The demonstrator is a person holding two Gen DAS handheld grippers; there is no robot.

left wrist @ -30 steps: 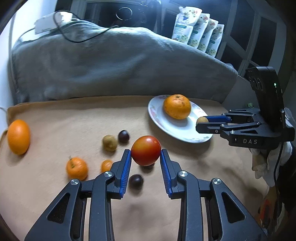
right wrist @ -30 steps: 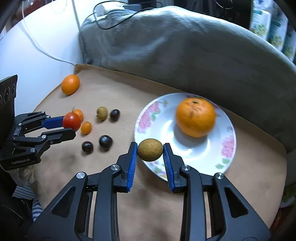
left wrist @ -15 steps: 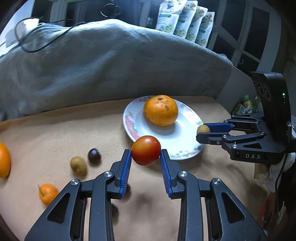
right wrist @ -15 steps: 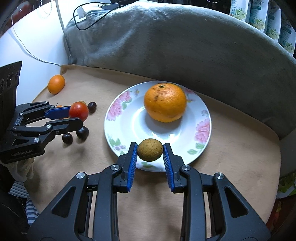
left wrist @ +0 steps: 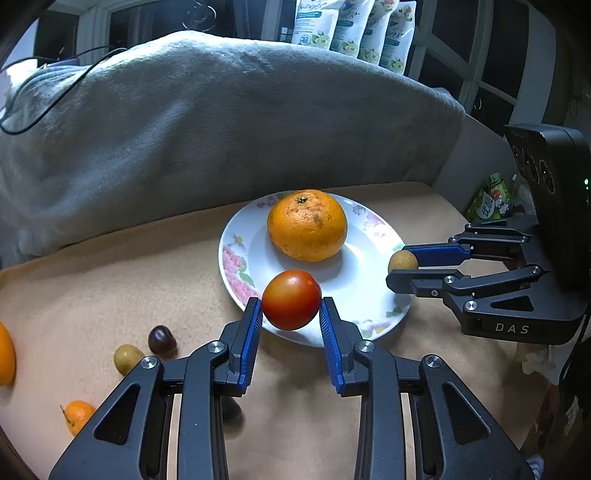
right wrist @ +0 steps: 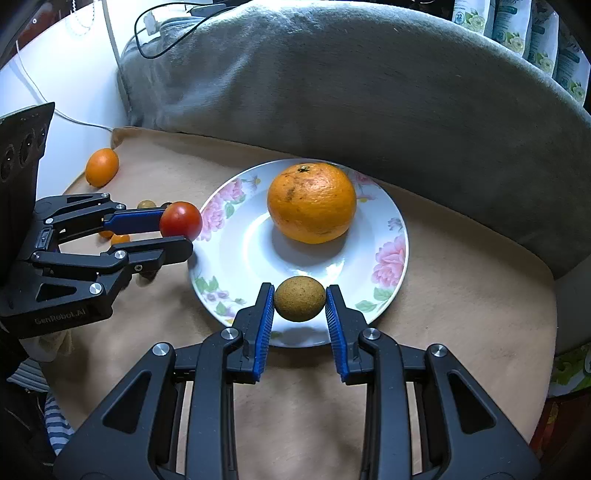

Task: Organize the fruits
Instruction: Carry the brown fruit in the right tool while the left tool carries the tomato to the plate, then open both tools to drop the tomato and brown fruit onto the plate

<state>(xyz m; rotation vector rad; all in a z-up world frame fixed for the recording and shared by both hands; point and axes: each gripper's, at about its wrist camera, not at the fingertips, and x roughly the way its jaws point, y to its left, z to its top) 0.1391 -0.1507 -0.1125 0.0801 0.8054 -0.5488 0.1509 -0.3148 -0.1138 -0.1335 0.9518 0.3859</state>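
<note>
My left gripper (left wrist: 291, 314) is shut on a red tomato (left wrist: 291, 300) and holds it above the near rim of a white floral plate (left wrist: 236, 258). A large orange (left wrist: 307, 224) sits on the plate. My right gripper (right wrist: 300, 308) is shut on a small brown-green fruit (right wrist: 300, 298) above the plate's (right wrist: 391, 254) near rim. The right gripper (left wrist: 402, 267) also shows in the left wrist view, and the left gripper (right wrist: 184, 230) with the tomato (right wrist: 181, 220) in the right wrist view.
On the tan cloth to the left lie a dark plum (left wrist: 161, 339), a small brown fruit (left wrist: 127, 358), a small mandarin (left wrist: 77, 415) and an oval orange fruit (right wrist: 102, 167). A grey blanket (left wrist: 221, 122) rises behind the plate. Pouches (left wrist: 354, 33) stand at the back.
Both grippers have carried their fruit toward the plate. The tomato has come from over the loose fruits to the plate's near rim, and the brown-green fruit is now over the plate.
</note>
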